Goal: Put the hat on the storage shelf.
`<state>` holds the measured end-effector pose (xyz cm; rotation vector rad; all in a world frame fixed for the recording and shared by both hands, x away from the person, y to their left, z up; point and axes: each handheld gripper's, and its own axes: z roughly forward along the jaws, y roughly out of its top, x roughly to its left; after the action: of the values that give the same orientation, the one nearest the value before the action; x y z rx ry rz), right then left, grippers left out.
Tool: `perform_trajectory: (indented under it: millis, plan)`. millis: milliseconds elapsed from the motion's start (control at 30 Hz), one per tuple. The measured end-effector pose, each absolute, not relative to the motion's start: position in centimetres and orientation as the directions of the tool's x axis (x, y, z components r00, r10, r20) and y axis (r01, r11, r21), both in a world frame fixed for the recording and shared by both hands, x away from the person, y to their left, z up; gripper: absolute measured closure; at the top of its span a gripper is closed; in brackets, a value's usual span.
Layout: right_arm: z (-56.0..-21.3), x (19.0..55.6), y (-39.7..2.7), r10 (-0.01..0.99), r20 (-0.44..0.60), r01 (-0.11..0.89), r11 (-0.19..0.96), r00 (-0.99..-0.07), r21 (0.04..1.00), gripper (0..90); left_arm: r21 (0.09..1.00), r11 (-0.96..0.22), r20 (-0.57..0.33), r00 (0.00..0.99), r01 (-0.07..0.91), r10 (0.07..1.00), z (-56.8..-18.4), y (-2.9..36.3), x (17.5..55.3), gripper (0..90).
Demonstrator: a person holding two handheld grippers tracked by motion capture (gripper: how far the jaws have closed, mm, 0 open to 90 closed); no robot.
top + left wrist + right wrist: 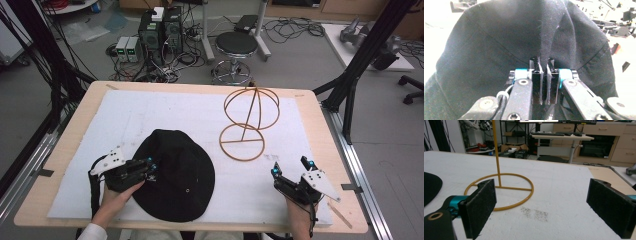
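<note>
Looking down, we see the white mat (150, 115) covering the table (325, 130), bare between the black hat (175, 175) and the gold wire stand (247, 122). Our left gripper (150, 166) pinches a fold of the hat; our right gripper (292, 167), near the front edge, gapes wide.

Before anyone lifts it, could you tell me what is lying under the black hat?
The black hat rests on the white mat. Whatever lies beneath its crown is covered. The left gripper pinches a fold at its edge.
</note>
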<state>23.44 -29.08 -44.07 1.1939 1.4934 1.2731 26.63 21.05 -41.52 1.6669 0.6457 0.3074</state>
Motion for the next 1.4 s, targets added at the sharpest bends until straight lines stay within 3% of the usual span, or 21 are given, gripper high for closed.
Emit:
perform_trajectory:
  millis: [300, 1400]
  plan:
    - [-44.1, 23.5, -29.1, 0.977, -0.003, 0.147, 0.035, -0.213, 0.988, 8.3, 0.972, 0.003, -0.193, 0.792, 0.235, 0.579, -41.0, 21.8, 26.5, 86.1]
    - [-44.1, 23.6, -29.1, 0.975, 0.025, 0.161, 0.011, -0.222, 0.987, 8.3, 0.993, 0.102, -0.100, 0.821, 0.051, 0.562, -33.4, 21.2, 27.6, 85.8]
